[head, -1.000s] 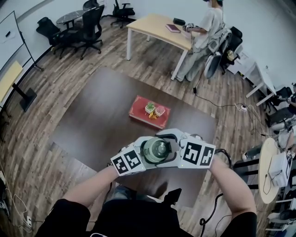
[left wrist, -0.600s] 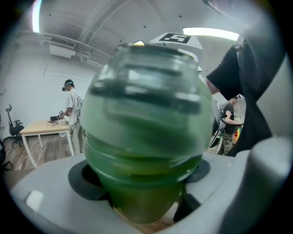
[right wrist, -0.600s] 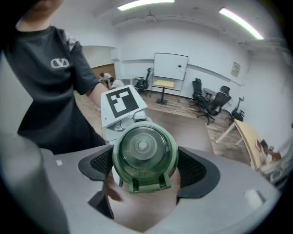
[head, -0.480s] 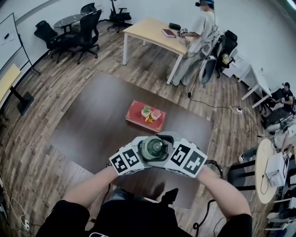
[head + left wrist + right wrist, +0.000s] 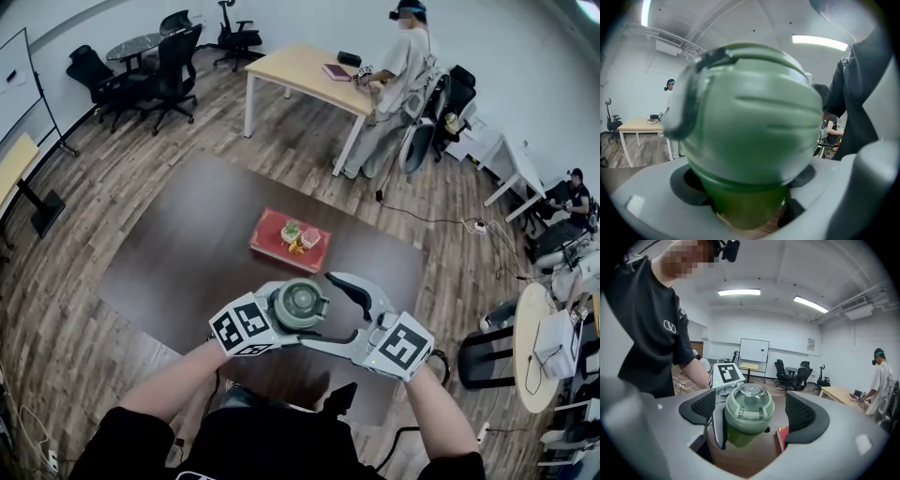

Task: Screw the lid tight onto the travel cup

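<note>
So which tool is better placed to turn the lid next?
Right. The right tool has just been opening, jaws clear around the lid, ready to regrip; the left tool is clamped on the travel cup.

Here's the left gripper: pale grey shell, and just behind its jaws sits the left marker cube, plastered with black-and-white squares, a small green lamp glowing beside it. The right gripper matches it, with the same curved grey fingers, black ribbed pads on their inner faces, and the right marker cube at its rear. Behind that cube, a black cable loops away. Back of both grippers come short black sleeves and a black T-shirt with a small white looped emblem on the chest. Up top, a black camera is worn on the head.
</note>
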{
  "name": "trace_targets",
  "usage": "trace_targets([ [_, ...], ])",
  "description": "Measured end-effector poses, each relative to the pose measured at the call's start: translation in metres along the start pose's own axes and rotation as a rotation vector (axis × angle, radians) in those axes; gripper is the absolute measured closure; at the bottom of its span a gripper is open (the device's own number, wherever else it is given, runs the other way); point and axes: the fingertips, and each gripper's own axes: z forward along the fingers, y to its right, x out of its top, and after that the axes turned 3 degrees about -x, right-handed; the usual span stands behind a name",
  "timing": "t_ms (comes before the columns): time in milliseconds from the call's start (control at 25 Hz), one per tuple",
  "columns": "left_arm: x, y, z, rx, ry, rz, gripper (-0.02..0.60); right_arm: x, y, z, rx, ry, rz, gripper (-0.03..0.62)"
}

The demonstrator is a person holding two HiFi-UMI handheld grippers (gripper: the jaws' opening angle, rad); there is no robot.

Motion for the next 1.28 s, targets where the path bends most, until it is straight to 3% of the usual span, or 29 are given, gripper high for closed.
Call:
trace_targets([
  [120, 0.004, 0.003, -0.001, -0.012, -0.018, 0.023, 0.170, -0.006, 0.000, -0.005, 0.061, 0.042, -0.038, 0.128],
  [320, 0.009, 0.011, 0.003, -0.030, -0.021, 0.041, 0.170, -0.012, 0.001, 0.001, 0.147, 0.103, 0.011, 0.131],
  [520, 0.018, 0.014, 0.003, -0.022, -0.017, 0.051, 0.170, -0.010, 0.000, -0.002, 0.140, 0.148, -0.010, 0.183],
  [640, 0.018, 0.008, 0.001, 0.015, -0.014, 0.039, 0.170, -0.007, 0.005, 0.000, 0.042, 0.176, 0.049, 0.183],
  [880, 0.012, 0.000, -0.003, 0.084, -0.014, 0.013, 0.171, -0.012, 0.012, 0.010, -0.348, 0.149, 0.291, 0.184],
  [960, 0.012, 0.002, -0.005, 0.078, -0.001, 0.012, 0.172, -0.011, 0.010, 0.011, -0.409, 0.151, 0.309, 0.184],
  [1080, 0.013, 0.006, -0.008, 0.059, 0.013, 0.021, 0.172, -0.009, 0.004, 0.010, -0.341, 0.175, 0.273, 0.183],
  [1280, 0.025, 0.014, -0.011, 0.012, 0.045, 0.019, 0.172, 0.002, -0.002, -0.014, -0.088, 0.253, 0.165, 0.181],
])
